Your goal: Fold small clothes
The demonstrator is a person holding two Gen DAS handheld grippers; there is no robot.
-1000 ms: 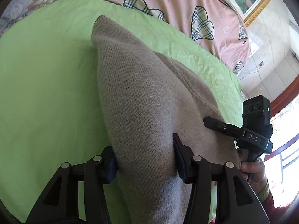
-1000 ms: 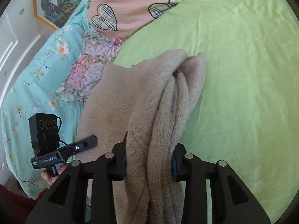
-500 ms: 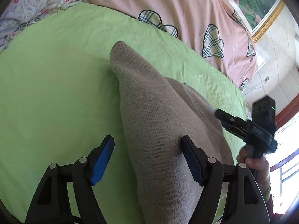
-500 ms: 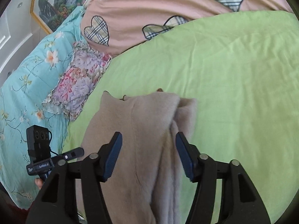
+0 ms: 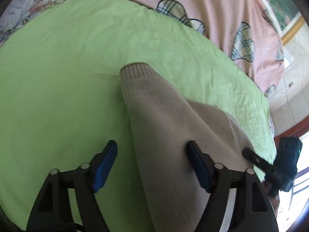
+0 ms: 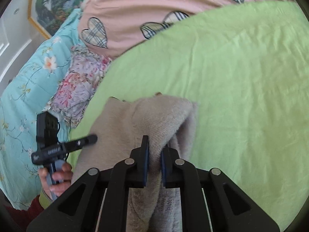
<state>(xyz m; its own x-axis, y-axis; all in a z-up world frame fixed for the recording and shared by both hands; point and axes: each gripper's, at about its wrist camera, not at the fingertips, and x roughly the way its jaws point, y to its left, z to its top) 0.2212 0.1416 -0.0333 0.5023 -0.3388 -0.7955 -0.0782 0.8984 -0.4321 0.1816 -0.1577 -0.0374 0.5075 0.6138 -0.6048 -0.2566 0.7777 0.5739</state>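
Observation:
A beige knit sweater (image 5: 170,135) lies on the green sheet (image 5: 58,77), its ribbed sleeve cuff pointing away from me. My left gripper (image 5: 152,164) is open, with its blue pads (image 5: 105,162) apart on either side of the sleeve and not squeezing it. In the right wrist view the sweater (image 6: 154,119) is bunched into a fold. My right gripper (image 6: 154,154) is shut on that fold. The left gripper in a hand also shows there (image 6: 58,145), and the right gripper shows in the left wrist view (image 5: 270,164).
A pink quilt with plaid hearts (image 5: 212,9) lies beyond the green sheet (image 6: 241,77). A floral pillow (image 6: 81,85) and a blue floral cover (image 6: 25,89) lie at the left. A framed picture (image 6: 54,5) hangs on the wall.
My left gripper opened and let go of the sleeve, then stayed open. My right gripper opened half a second ago and has now shut again on the sweater fold.

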